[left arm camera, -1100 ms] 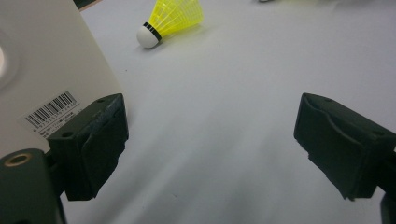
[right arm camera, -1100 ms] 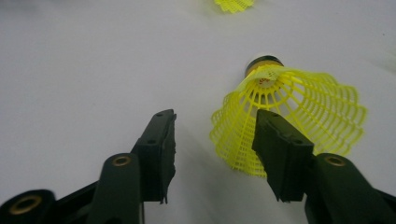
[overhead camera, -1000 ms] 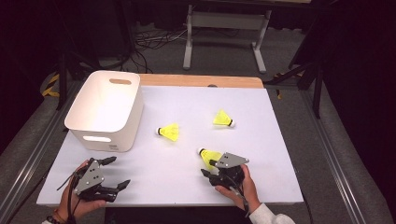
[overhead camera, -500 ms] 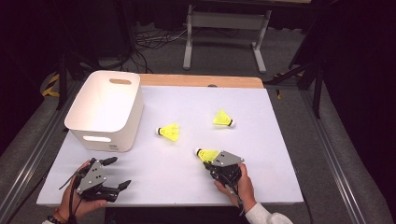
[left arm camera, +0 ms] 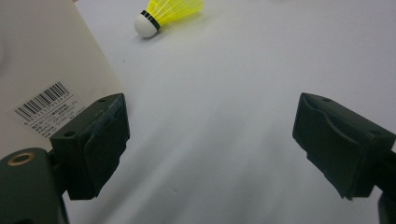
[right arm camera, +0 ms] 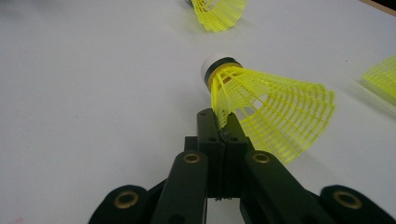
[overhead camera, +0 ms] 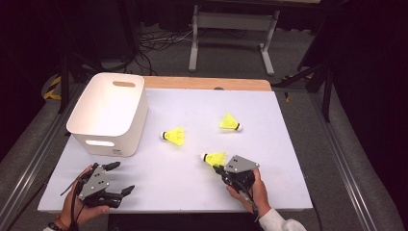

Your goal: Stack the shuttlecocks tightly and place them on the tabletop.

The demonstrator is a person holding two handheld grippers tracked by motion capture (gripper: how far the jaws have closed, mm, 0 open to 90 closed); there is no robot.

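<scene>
Right gripper [right arm camera: 223,122] pinches the skirt of the nearest shuttlecock [right arm camera: 266,105], its jaws having just closed on it. Two others lie beyond and the bin [overhead camera: 108,113] is far left, so sorting has likely barely begun. Left gripper [overhead camera: 118,179] rests open; its own view catches the bin's barcode label [left arm camera: 44,105].

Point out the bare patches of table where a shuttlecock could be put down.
Free: the white table right of the right claw, the far strip behind the farthest yellow plastic shuttlecock, and the near middle between both claws. Crowded: the centre, and beside the white plastic bin.
</scene>
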